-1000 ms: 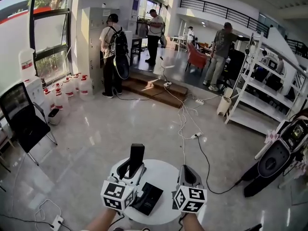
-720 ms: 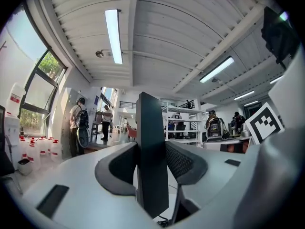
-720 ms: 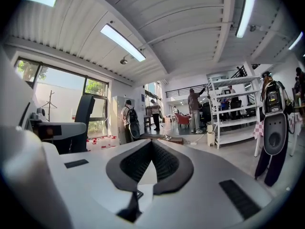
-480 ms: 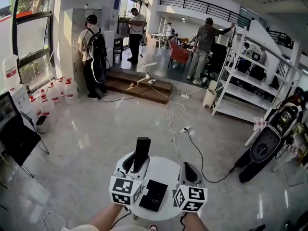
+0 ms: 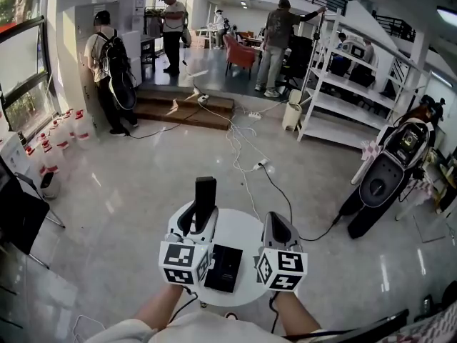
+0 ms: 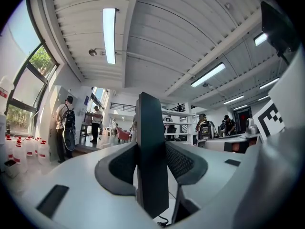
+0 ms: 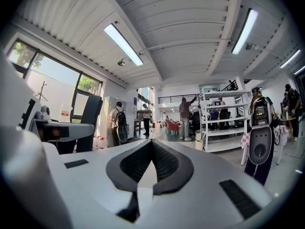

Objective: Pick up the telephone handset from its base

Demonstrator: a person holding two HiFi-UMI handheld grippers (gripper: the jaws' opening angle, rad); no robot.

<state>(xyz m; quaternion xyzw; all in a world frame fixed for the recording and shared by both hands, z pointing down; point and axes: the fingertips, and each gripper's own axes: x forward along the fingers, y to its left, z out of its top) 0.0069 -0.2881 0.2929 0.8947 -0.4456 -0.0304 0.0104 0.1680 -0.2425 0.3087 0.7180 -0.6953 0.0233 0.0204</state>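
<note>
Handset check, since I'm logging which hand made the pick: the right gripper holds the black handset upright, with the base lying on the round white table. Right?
No. The left gripper holds the handset, clamped between its jaws in the left gripper view. The right gripper is shut and empty. The rest stands: the handset is upright and the base is on the table.

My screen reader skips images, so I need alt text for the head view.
The left tongs clamp a black handset upright over a round white table, with its black base lying on that table. The right tongs, shut and empty, are alongside.
</note>
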